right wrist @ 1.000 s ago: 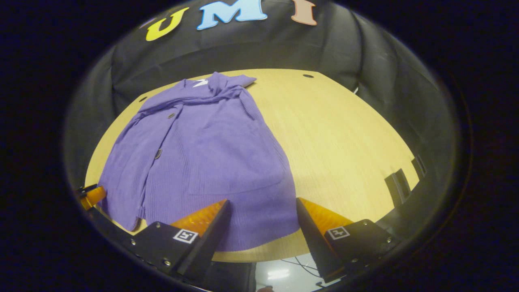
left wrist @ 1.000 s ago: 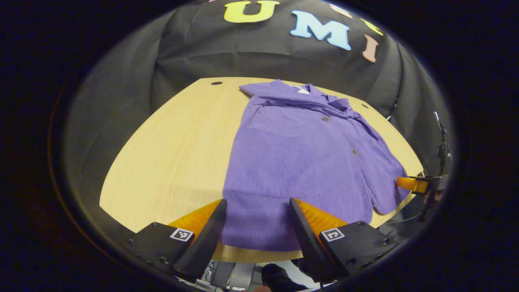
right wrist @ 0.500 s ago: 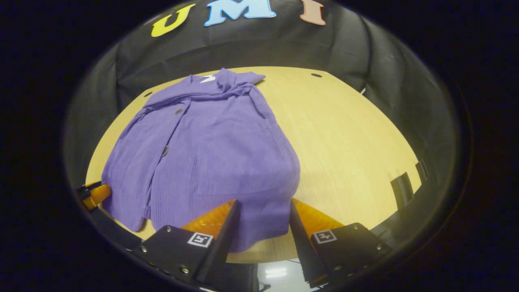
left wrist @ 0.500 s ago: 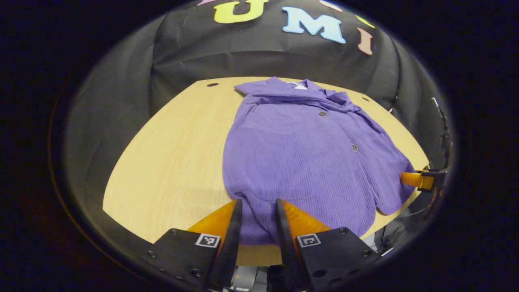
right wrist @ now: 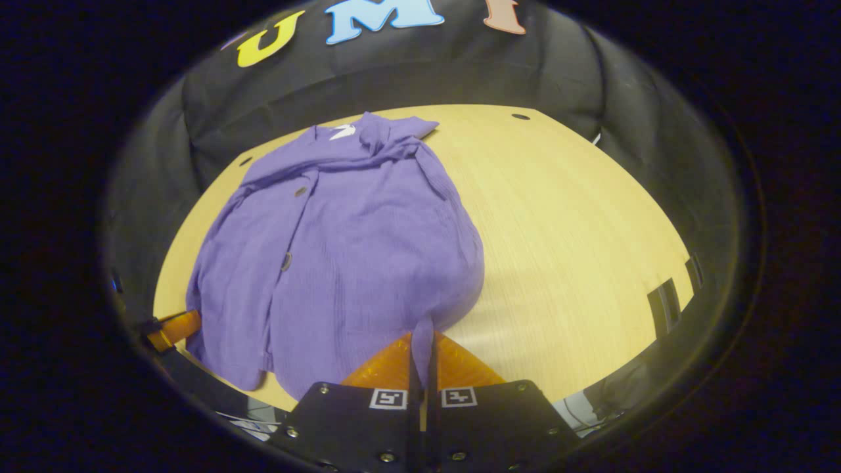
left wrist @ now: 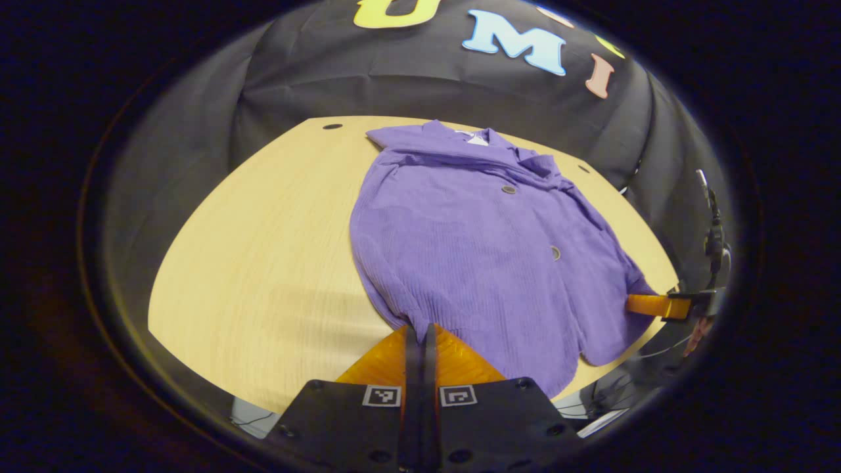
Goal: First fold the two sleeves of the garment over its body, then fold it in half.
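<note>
Left gripper view: left claw [left wrist: 418,332] pinches garment [left wrist: 473,243] hem; no legible labels.

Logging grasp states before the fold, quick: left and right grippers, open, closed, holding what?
Left gripper: closed, pinching the near hem of the purple shirt.
Right gripper: closed, pinching the shirt's near hem too.

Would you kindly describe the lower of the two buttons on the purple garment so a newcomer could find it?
Start at the wooden table, where the purple garment lies collar toward the black wall. Two dark buttons sit down its front. The lower button is mid-body, nearer the hem; the upper button sits just under the collar.
</note>
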Motion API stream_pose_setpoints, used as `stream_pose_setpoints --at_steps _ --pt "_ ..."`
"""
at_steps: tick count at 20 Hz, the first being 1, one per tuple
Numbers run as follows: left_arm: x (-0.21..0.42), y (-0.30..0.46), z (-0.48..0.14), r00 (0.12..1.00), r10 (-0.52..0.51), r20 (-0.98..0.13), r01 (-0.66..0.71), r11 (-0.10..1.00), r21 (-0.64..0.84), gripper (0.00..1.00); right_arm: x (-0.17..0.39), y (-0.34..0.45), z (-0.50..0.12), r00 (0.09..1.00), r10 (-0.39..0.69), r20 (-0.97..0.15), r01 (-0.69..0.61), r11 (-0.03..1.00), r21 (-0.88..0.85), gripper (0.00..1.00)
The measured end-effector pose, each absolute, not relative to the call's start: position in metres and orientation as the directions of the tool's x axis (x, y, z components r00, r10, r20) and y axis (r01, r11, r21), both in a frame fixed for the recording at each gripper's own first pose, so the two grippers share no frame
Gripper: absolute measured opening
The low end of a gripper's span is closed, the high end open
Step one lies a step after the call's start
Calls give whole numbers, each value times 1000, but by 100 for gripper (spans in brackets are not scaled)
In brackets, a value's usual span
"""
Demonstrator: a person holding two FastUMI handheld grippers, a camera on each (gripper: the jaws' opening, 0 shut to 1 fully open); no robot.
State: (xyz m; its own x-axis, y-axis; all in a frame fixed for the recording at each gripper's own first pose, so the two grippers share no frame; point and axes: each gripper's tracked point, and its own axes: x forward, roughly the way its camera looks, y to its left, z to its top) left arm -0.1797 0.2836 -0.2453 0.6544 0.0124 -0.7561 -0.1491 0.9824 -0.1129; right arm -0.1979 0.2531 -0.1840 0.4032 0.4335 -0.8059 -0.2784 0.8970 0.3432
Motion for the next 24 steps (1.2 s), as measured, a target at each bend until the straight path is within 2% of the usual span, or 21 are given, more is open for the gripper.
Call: stream_pose_setpoints --at_steps 3,8,9,13,14,24 --pt "-155 269 -207 709 -31 -704 -150 969 -194 7 -168 262 -141 457 508 -730 -313 860 402 4" --pt "-103 260 -154 776 -42 -629 -117 971 -209 7 -121 282 -90 504 584 -636 -382 811 443 4" --pt "-94 261 -145 788 -38 -614 -116 971 -209 7 -112 286 -80 509 597 -620 -397 802 446 0" --pt "-53 266 -113 826 -15 -564 -118 973 -199 7 -70 301 -54 529 633 -565 -449 774 447 8" --pt "-42 267 -107 833 -6 -553 -124 973 -197 7 -58 305 -49 539 638 -550 -460 770 443 4" --pt "74 294 -64 887 88 -453 -149 984 -101 7 49 333 -20 575 709 -409 -541 704 461 4"
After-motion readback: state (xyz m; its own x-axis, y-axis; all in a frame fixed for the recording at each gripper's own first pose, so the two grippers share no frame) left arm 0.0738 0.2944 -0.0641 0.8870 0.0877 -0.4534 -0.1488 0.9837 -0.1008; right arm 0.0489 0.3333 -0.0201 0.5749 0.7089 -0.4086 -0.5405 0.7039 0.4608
